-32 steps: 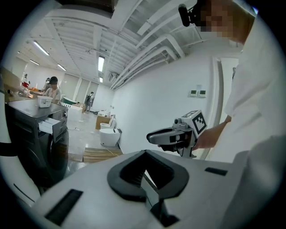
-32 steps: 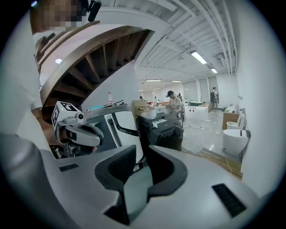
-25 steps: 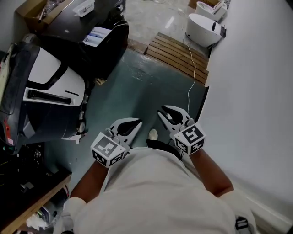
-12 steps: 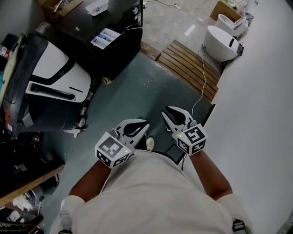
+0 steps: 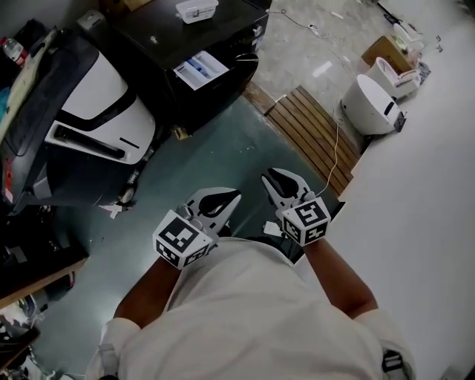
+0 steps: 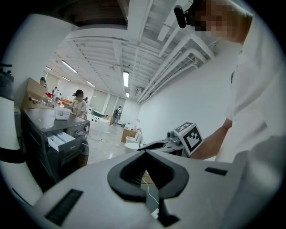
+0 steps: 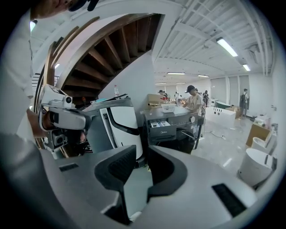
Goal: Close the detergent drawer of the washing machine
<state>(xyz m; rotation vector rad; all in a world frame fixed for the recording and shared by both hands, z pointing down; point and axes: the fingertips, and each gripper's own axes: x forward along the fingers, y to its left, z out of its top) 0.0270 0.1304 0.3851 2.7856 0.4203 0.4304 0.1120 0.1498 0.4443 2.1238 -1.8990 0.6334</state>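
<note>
**Workshop hall: washer with drawer out, both grippers idle**

Teal floor (image 5: 215,148), with a white wall (image 5: 415,223) at the right and a slatted wooden pallet (image 5: 312,137) beyond the grippers. A thin white cable (image 5: 335,148) runs across the pallet.

Writing: the washer's front panel carries one word that reads as "Midea" (image 7: 166,133). Each gripper's cube shows black-and-white square markers. No other print is legible.

Washer (image 5: 185,37): black body, standing at the far side of the floor, with a small white box (image 5: 197,9) on its top.

Drawer (image 5: 199,70): pulled out of the washer's upper front. It is a white tray with blue showing inside, and nothing touches it.

Left gripper (image 5: 228,199): held low, close to the person's body, on a bent bare forearm. It points forward over the floor, well apart from the washer. Its jaw tips meet, with only the hollow between the pads showing, and nothing is in it.

Right gripper (image 5: 269,177): just beside the left one and a little further forward, in the same bent-arm pose. Its jaws stand slightly apart with a narrow gap and hold nothing.
</note>
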